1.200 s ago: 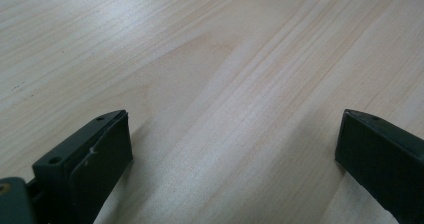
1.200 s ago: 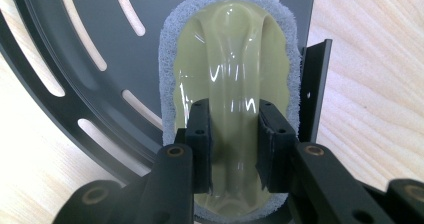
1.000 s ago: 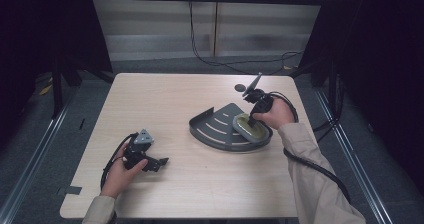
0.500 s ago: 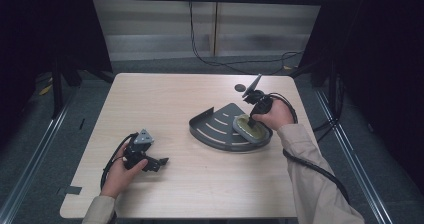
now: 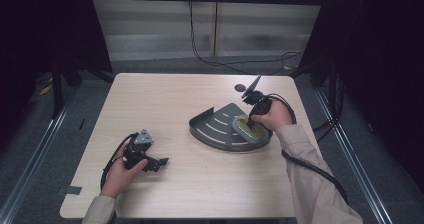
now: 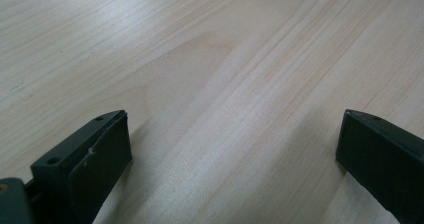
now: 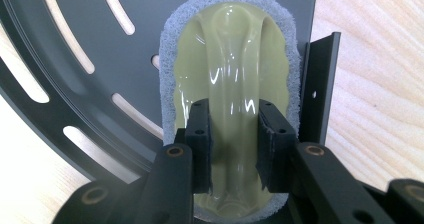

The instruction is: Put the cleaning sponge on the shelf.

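A pale green scrubber with a grey sponge rim (image 7: 230, 49) lies in a dark grey slotted corner shelf (image 7: 65, 44) right of the table's middle. My right gripper (image 7: 233, 149) points down at it, and its two pads press on the raised green handle. From above, the right gripper (image 5: 248, 120) sits over the scrubber (image 5: 245, 130) at the right end of the shelf (image 5: 215, 126). My left gripper (image 5: 159, 163) rests low over the bare table near the front left. Its jaws stand wide apart with only wood between them, as the left gripper view (image 6: 232, 149) shows.
A small dark disc (image 5: 240, 88) lies on the table just behind the shelf. Black cables trail from both grippers, and the right one (image 5: 320, 171) runs off the table's right side. The shelf's upright wall (image 7: 320, 84) stands close beside the scrubber.
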Demonstrator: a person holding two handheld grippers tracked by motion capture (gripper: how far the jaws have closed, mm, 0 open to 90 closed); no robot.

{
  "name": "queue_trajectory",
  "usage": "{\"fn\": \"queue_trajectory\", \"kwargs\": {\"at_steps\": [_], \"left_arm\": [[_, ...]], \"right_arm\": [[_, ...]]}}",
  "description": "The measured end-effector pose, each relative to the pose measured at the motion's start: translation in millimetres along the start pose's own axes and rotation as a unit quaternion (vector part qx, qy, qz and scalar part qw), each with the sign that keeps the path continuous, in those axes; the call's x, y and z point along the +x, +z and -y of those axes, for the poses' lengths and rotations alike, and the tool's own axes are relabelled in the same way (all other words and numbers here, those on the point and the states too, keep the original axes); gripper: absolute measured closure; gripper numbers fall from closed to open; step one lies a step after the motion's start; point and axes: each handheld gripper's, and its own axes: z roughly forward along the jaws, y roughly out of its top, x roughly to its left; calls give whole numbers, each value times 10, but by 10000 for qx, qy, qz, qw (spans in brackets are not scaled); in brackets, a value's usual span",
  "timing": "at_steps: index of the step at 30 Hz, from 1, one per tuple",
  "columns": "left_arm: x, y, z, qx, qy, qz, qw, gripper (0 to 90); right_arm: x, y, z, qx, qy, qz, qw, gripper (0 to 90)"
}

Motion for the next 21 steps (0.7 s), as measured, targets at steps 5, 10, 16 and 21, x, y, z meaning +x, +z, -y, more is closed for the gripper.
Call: {"fn": "queue_trajectory", "kwargs": {"at_steps": [5, 10, 16, 21], "left_arm": [[0, 0, 0, 1, -1, 2, 10000, 7], [0, 0, 0, 0, -2, 3, 10000, 7], [0, 0, 0, 1, 0, 2, 10000, 7], [0, 0, 0, 1, -1, 1, 10000, 7]], "right_arm": [[-12, 13, 13, 23, 49, -6, 10000, 711], [-19, 11, 25, 20, 66, 30, 10000, 706], [-12, 0, 31, -5, 38, 36, 10000, 680], [-17, -29, 38, -5, 23, 58, 10000, 652]]}}
